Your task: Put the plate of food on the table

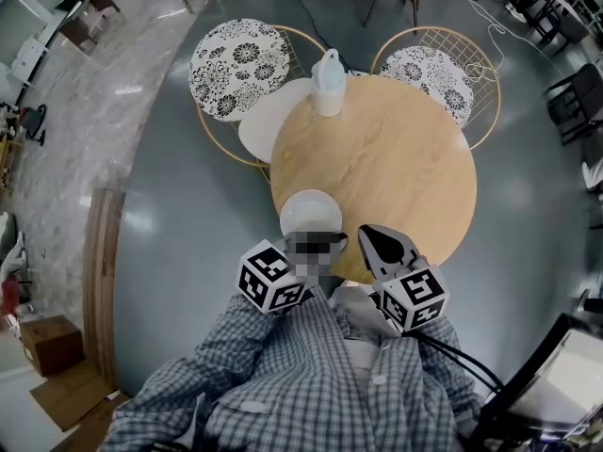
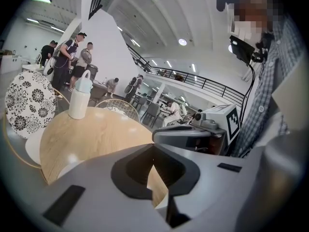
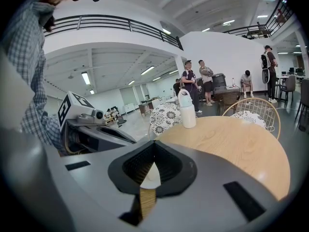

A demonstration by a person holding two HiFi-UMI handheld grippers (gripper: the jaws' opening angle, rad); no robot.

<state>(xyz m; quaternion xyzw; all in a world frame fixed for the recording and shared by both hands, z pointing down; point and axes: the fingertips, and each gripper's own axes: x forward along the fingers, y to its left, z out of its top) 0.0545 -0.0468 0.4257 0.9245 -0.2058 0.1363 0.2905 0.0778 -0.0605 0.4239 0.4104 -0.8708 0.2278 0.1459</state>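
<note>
Hovering near white plate (image 1: 311, 213) on round table (image 1: 396, 158), left hand-held gripper (image 2: 154, 150) and right hand-held gripper (image 3: 154, 145), jaws together, empty

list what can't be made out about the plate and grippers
- Food on the plate: head view, too small, looks plain white.
- Left gripper tips: head view, blurred over.
- Whether the right gripper touches the plate: its view shows only a white sliver past shut jaws.
</note>
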